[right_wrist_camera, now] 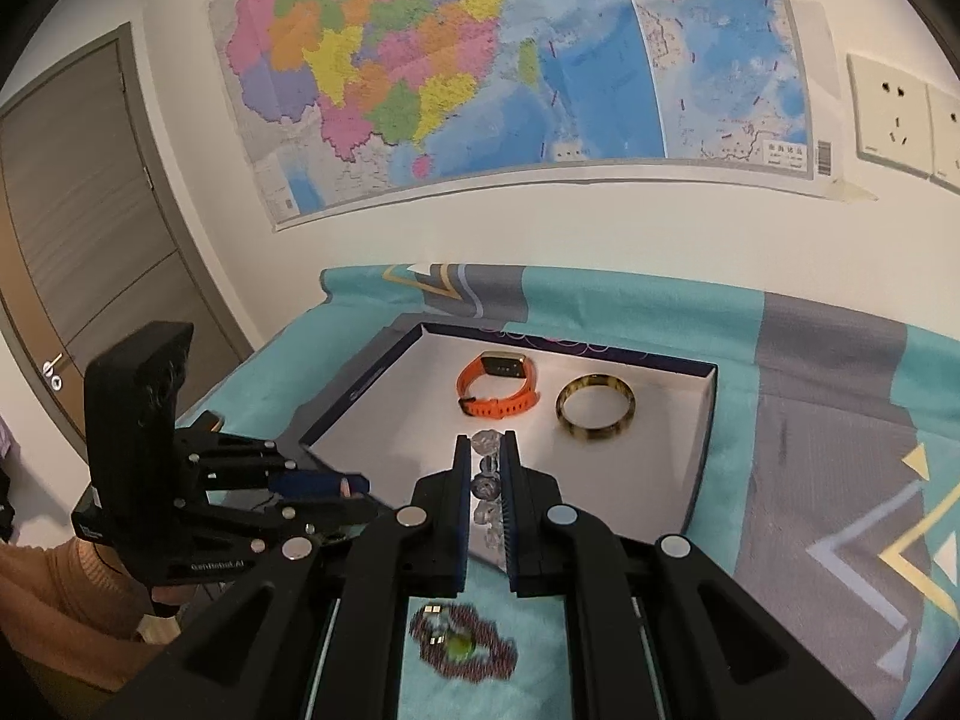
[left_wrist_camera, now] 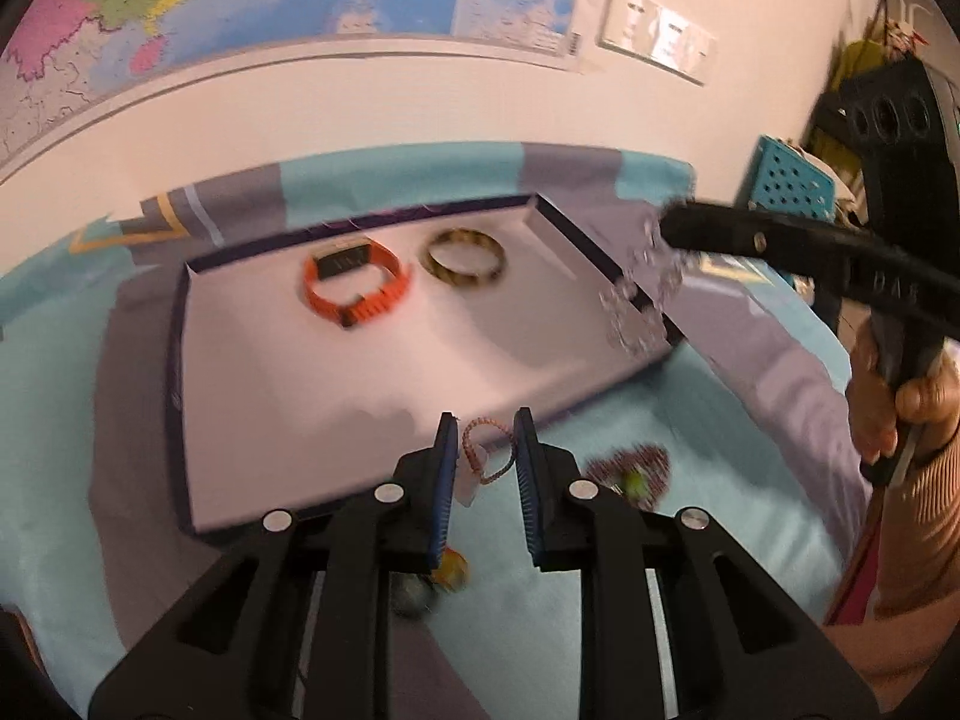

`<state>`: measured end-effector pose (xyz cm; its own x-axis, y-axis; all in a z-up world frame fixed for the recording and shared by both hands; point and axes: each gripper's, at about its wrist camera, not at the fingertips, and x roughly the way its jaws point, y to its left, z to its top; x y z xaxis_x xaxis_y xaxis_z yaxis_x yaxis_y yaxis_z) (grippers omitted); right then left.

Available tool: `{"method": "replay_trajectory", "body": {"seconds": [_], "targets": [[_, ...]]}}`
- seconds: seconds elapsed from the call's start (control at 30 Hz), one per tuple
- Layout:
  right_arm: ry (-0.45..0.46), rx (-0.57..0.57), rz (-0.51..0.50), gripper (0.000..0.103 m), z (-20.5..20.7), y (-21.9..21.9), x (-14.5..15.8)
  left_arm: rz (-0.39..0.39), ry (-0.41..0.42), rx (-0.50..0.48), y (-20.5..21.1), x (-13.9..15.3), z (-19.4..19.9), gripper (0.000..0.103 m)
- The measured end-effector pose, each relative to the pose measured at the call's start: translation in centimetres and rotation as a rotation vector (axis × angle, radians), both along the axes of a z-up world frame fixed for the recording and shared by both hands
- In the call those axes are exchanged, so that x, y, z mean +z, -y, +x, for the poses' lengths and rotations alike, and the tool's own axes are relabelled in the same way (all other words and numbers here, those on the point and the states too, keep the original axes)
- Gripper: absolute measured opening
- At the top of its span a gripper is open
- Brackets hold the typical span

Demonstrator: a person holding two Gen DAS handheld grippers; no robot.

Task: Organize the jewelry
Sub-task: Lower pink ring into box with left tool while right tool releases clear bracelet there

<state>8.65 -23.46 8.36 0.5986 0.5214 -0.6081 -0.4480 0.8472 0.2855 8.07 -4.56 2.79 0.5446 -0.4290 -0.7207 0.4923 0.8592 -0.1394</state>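
2 wrist views, close above the shared tray, wall-facing.

Both handheld tools are matte black plastic. The left gripper has 2 long fingers faced with ribbed blue pads, on angular black linkage arms with cut-out slots and 4 round silver pivot caps. The right gripper is built the same way, also with 4 silver caps. From the right wrist view, the left tool's body bears small silver screws and faint white lettering. The person's hand is bare-skinned, with a ribbed peach-tan sleeve.
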Motion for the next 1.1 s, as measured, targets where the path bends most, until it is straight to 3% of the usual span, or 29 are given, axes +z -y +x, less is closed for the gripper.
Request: {"method": "replay_trajectory", "body": {"seconds": [0.37,0.8,0.93,1.1], "targets": [[-0.032,-0.007,0.023,0.008,3.8,-1.3,-1.2,0.065,-0.018,0.051,-0.4,-0.8,5.2,0.020],[-0.154,-0.060,-0.011,0.008,8.2,-1.7,-5.7,0.140,-0.102,0.103,0.1,-3.8,9.9,0.022],[-0.172,-0.088,-0.041,0.011,8.6,-1.2,-6.4,0.156,-0.097,0.102,0.3,-4.1,10.1,0.025],[-0.171,-0.136,-0.083,0.028,8.5,-0.7,-6.8,0.142,-0.077,0.104,0.2,-3.5,10.0,0.037]]}}
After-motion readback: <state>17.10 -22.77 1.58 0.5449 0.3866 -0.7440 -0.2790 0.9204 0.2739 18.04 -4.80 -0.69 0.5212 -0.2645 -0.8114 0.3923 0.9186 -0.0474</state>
